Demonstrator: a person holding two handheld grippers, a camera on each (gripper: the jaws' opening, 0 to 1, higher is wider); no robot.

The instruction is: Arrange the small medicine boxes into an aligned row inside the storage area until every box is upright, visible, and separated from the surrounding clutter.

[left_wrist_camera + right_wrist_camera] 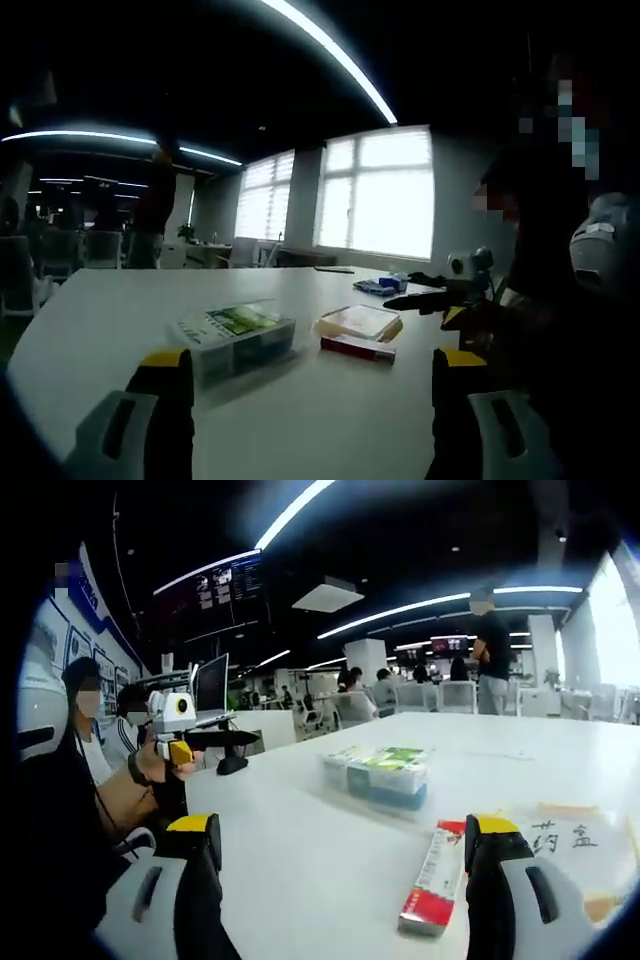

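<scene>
On the white table (330, 420) a green-and-white medicine box (235, 335) lies flat ahead of my left gripper (312, 362), which is open and holds nothing. To its right a yellowish box (360, 322) rests on a red box (357, 348). In the right gripper view the green-and-white box (378, 772) sits straight ahead. A red-and-white box (432, 877) lies flat just inside the right-hand jaw of my open right gripper (343, 832), and I cannot tell whether they touch.
A white sheet with printed characters (565, 837) lies on the table to the right. Another hand-held gripper (440, 298) (190, 738) reaches over the table edge, seated people behind it. A blue item (380, 286) lies farther back. Someone (490, 650) stands beyond the table.
</scene>
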